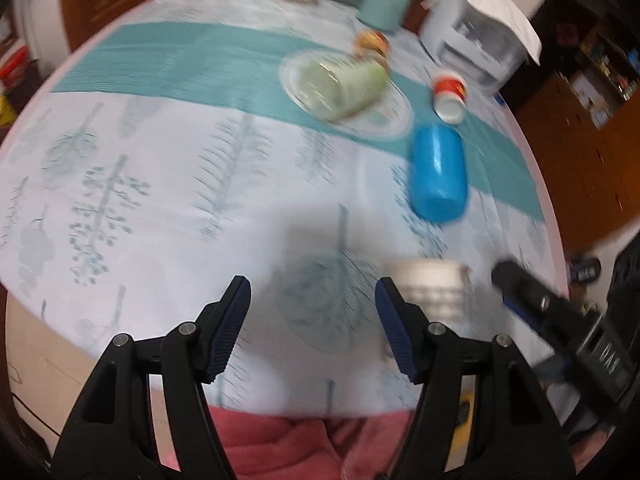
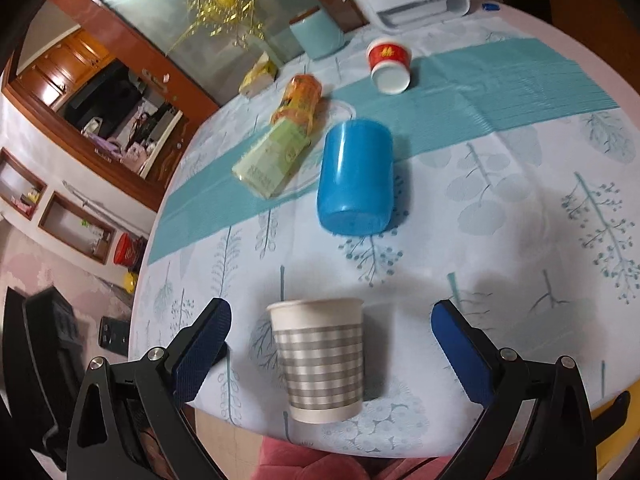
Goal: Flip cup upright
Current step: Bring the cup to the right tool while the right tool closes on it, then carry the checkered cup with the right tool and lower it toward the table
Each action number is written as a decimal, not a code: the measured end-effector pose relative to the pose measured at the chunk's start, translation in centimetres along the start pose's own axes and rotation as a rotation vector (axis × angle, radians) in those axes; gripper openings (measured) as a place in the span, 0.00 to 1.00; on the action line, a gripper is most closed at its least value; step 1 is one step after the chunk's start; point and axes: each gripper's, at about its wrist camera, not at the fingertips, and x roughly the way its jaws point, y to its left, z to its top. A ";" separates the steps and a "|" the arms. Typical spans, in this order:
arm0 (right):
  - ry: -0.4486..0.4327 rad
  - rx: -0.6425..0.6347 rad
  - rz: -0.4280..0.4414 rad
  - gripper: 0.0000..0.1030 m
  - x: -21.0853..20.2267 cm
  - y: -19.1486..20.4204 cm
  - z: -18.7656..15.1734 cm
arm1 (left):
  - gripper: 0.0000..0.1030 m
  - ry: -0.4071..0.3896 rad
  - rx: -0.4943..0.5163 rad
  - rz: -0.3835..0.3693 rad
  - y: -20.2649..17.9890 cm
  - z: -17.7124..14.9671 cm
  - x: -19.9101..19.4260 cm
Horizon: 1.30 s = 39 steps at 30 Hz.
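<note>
Your left gripper [image 1: 312, 320] is spread wide and holds nothing; only tablecloth [image 1: 160, 216] lies between its fingers. The striped paper cup [image 1: 434, 288] shows just beyond its right finger, blurred in that view, so keep this hand out of the way.

Your right gripper [image 2: 330, 344] is also wide open and empty, with the striped paper cup [image 2: 320, 360] standing between its fingers, clear gaps on both sides, touching neither pad. It appears upright, rim on top, near the table edge. If a grasp is still wanted, centre the cup between the pads, close gently on the striped band so the thin wall doesn't crush, and keep it vertical.

Ahead of the right gripper the blue cup [image 2: 354, 178] lies on its side; farther off, a red-and-white cup [image 2: 389, 65] does too.
</note>
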 end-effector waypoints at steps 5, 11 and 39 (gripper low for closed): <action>0.043 -0.043 -0.054 0.99 2.1 0.7 -0.7 | 0.60 -0.049 0.007 0.057 1.4 0.2 0.5; 0.114 -0.048 -0.081 0.99 5.1 0.6 -1.6 | 0.60 -0.010 -0.006 0.016 2.0 0.0 2.0; -0.408 -0.331 -0.074 0.63 3.0 4.6 -5.9 | 0.60 0.029 -0.068 -0.024 3.4 0.4 4.0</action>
